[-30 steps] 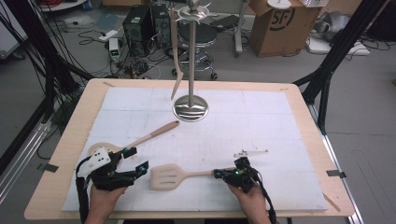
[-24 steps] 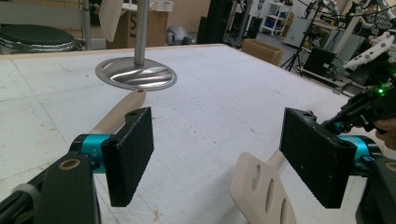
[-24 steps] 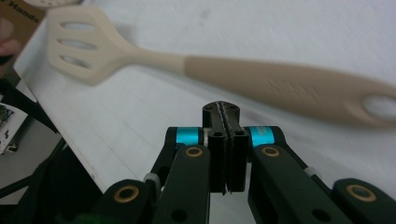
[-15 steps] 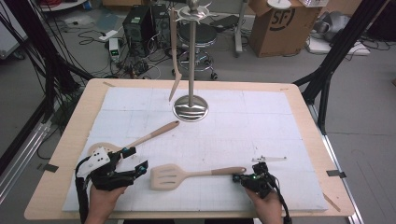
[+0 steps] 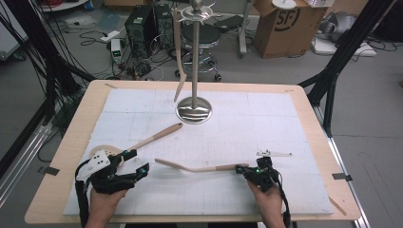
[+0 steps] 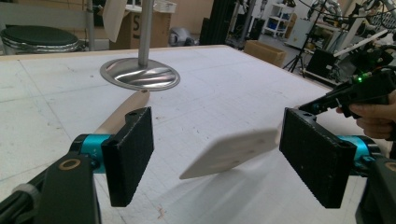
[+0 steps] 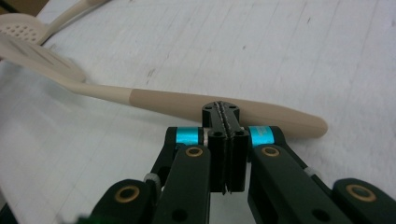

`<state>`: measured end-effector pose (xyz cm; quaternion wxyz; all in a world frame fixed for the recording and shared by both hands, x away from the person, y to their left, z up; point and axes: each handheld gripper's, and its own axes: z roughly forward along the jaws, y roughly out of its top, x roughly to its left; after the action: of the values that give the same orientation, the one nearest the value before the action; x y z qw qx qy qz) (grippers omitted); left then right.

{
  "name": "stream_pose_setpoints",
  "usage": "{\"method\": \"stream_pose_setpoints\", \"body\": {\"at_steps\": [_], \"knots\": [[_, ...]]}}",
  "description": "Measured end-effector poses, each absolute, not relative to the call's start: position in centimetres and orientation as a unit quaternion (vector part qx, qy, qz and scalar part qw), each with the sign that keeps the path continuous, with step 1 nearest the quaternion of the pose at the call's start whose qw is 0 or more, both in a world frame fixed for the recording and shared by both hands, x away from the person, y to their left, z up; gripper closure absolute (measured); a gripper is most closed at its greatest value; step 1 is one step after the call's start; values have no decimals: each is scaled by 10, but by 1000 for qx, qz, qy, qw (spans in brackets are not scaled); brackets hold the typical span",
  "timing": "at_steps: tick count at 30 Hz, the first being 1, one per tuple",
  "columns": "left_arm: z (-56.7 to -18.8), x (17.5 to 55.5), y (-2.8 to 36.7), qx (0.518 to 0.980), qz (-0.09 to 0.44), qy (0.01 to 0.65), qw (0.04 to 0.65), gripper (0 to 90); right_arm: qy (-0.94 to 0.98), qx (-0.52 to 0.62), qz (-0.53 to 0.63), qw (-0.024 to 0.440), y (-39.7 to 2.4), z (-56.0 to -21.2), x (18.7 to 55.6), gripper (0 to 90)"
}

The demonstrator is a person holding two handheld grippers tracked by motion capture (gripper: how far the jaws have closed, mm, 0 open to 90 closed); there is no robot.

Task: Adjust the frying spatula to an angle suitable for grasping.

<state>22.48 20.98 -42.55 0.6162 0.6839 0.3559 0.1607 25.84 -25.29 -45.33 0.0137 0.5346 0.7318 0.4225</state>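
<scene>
A beige spatula (image 5: 204,167) (image 7: 159,99) lies across the white mat between my two grippers. Its head (image 6: 233,151) is tilted up off the mat and blurred. My right gripper (image 5: 241,170) (image 7: 224,109) is shut with its pads together, and its tips are against the darker end of the spatula handle. My left gripper (image 5: 138,160) (image 6: 217,154) stands open at the front left, its jaws wide apart and facing the spatula head, with nothing between the pads. A wooden perforated spoon (image 5: 152,137) (image 7: 18,25) lies beside the left gripper.
A metal stand (image 5: 194,114) (image 6: 140,74) rises at the mat's far middle, with a wooden utensil (image 5: 178,61) hanging from its top. A small thin white piece (image 5: 273,153) lies just beyond the right gripper. Boxes, a stool and cables crowd the floor behind the table.
The right gripper has moved to the right along the spatula handle to its end. The spatula head, flat before, has turned up on edge. The left gripper has stayed put.
</scene>
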Motion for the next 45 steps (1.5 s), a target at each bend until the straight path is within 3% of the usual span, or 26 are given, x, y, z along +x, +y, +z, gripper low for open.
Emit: {"method": "stream_pose_setpoints", "body": {"at_steps": [9, 18, 31, 45], "knots": [[-425, 224, 209, 686, 162, 355, 614, 268, 742, 538, 400, 17, -267, -460, 246, 900], [-425, 224, 208, 687, 162, 353, 615, 268, 714, 574, 399, 45, -282, -461, 256, 900], [-425, 225, 208, 687, 162, 355, 613, 268, 690, 596, 409, 42, -270, -464, 295, 898], [-426, 225, 212, 682, 165, 362, 614, 268, 683, 603, 411, 23, -225, -464, 350, 897]]}}
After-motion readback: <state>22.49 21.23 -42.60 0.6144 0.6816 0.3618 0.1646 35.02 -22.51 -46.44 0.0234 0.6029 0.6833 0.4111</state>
